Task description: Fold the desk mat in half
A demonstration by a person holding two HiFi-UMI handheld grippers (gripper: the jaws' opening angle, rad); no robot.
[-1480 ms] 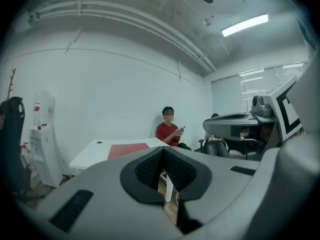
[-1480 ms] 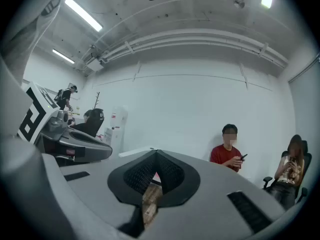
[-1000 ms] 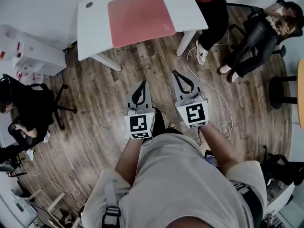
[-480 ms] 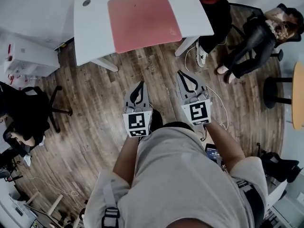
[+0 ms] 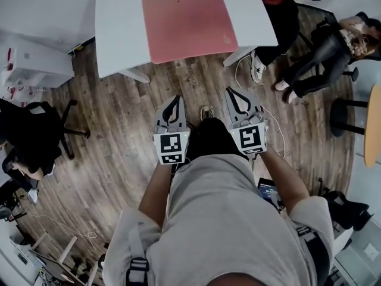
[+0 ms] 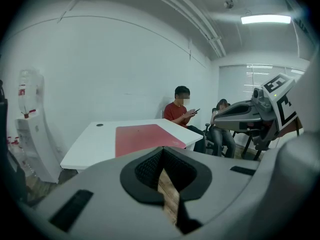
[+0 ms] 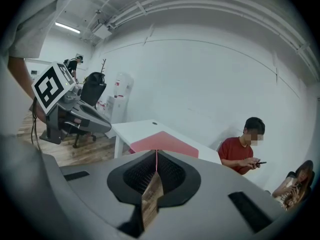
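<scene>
Wooden flooring (image 5: pixel 125 118) lies between us and the white worktop (image 5: pixel 122 34). The red desk mat (image 5: pixel 189 19) rests there flat and unfolded, toward the right side and close to the near edge, well apart from us. Both sets of jaws are clenched on nothing: the left gripper (image 5: pixel 177 100) and the right gripper (image 5: pixel 231 92) point toward the worktop with no object between their pads. We judge the main risk to be the pickup. The mat looks thin and lies flush, so jaws that open late or come in too high could skid over it or push it across the smooth top. If we lift the two corners unevenly, the fold would likely come out crooked. A white cable (image 5: pixel 238 70) trails on the floor by the worktop's right leg and could catch a foot, and a seated person (image 5: pixel 280 11) crowds that corner. As for writing, a small mark (image 5: pixel 226 39) on the mat's near right corner is too small to read. The red label (image 6: pixel 22 91) on the water dispenser (image 6: pixel 30 129) is also too small, and the gripper cubes carry only black-and-white square patterns.
</scene>
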